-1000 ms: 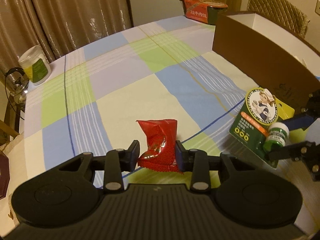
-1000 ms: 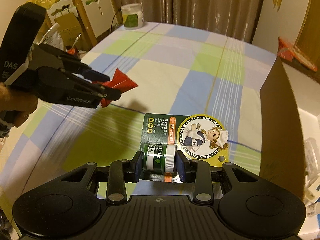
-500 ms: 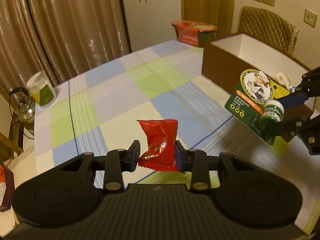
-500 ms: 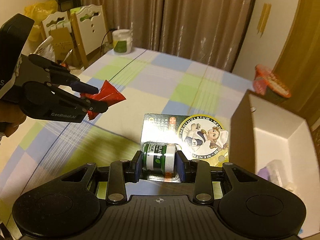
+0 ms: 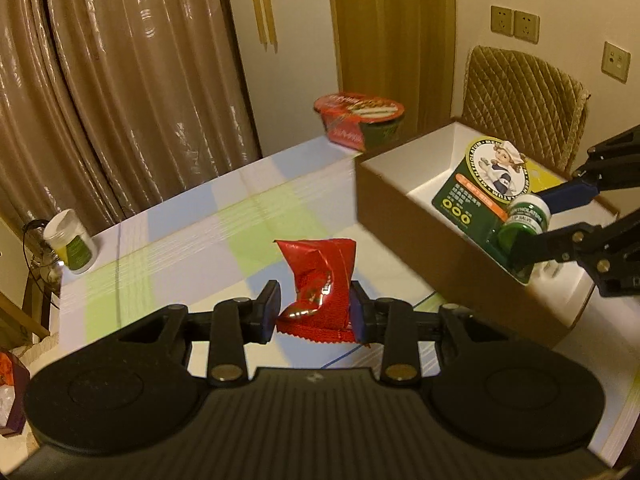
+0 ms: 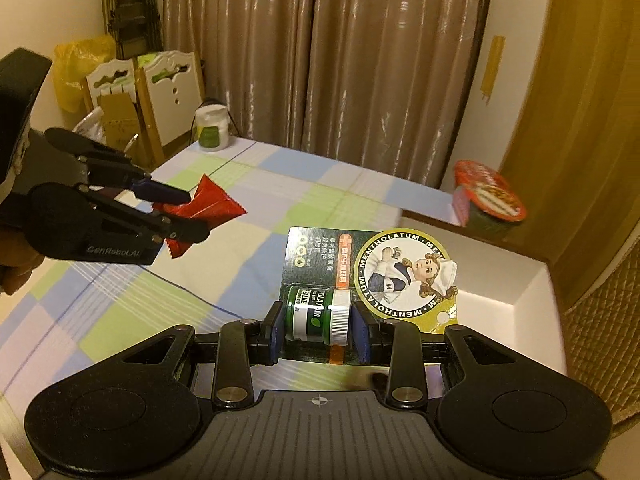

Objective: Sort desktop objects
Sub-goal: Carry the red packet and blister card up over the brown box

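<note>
My left gripper (image 5: 316,316) is shut on a red snack packet (image 5: 320,284) and holds it above the checked tablecloth; it also shows in the right wrist view (image 6: 184,226) with the packet (image 6: 212,208). My right gripper (image 6: 318,330) is shut on a green Mentholatum jar on its backing card (image 6: 368,268) and holds it over the open brown box with a white inside (image 5: 404,204). In the left wrist view the right gripper (image 5: 536,224) and the card (image 5: 480,188) hang above the box's inside.
A red instant noodle bowl (image 5: 360,124) stands at the table's far edge behind the box. A white jar with a green label (image 5: 72,246) stands at the far left corner. A quilted chair (image 5: 524,100) is behind the box. Curtains hang behind the table.
Both grippers have risen from the table with their loads. The right gripper has carried the Mentholatum card rightward, from in front of the box to above its open inside.
</note>
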A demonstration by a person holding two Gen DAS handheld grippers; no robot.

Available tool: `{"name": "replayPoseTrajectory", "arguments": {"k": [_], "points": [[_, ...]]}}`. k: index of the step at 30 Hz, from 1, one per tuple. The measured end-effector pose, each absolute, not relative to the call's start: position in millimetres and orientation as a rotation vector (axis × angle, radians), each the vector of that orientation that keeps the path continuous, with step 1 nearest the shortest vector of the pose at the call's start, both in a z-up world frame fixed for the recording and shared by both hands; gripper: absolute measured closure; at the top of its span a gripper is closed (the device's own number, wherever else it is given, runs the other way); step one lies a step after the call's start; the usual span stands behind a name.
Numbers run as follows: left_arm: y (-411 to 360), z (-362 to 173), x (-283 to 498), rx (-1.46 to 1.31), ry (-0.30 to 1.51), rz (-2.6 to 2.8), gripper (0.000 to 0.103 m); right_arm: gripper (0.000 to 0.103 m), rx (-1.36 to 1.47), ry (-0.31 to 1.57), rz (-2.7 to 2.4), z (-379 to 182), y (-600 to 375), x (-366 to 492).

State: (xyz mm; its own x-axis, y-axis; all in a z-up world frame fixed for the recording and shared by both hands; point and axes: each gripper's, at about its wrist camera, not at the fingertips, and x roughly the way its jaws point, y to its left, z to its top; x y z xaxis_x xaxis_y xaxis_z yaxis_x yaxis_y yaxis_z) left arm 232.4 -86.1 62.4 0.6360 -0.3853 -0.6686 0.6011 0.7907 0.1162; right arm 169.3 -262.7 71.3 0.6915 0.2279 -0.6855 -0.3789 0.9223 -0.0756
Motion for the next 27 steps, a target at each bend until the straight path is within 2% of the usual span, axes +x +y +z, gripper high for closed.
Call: {"name": "replayPoseTrajectory", "arguments": {"k": [12, 19, 27], "points": [[-221.2, 71.7, 225.1, 0.321, 0.684, -0.63, 0.072, 0.069, -0.194, 0.763, 0.303, 69.8, -390.5, 200.5], [-277.1, 67.2, 248.3, 0.362, 0.679, -0.707, 0.072, 0.069, -0.195, 0.793, 0.28, 60.1, -416.8, 222.8], [-302.5, 47.5, 280.0, 0.382, 0.706, -0.72, 0.072, 0.069, -0.267, 0.842, 0.301, 41.9, -422.3, 255.9]]}}
